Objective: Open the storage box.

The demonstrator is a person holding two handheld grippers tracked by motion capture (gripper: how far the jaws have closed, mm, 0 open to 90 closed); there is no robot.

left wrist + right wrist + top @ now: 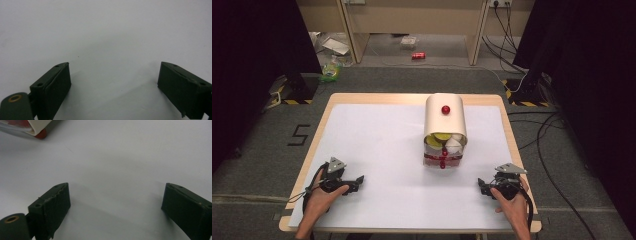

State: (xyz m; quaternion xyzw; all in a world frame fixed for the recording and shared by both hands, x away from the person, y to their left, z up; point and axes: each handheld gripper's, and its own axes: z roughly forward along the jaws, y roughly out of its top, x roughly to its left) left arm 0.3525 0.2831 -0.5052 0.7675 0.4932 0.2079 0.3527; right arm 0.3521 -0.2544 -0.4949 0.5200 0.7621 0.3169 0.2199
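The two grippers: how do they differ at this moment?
The left gripper rests near the table's left front corner and points right; the right gripper rests near the right front corner and points left. The right gripper view catches an edge of the cream box; the left gripper view faces bare white surface. Both are open and hold nothing.
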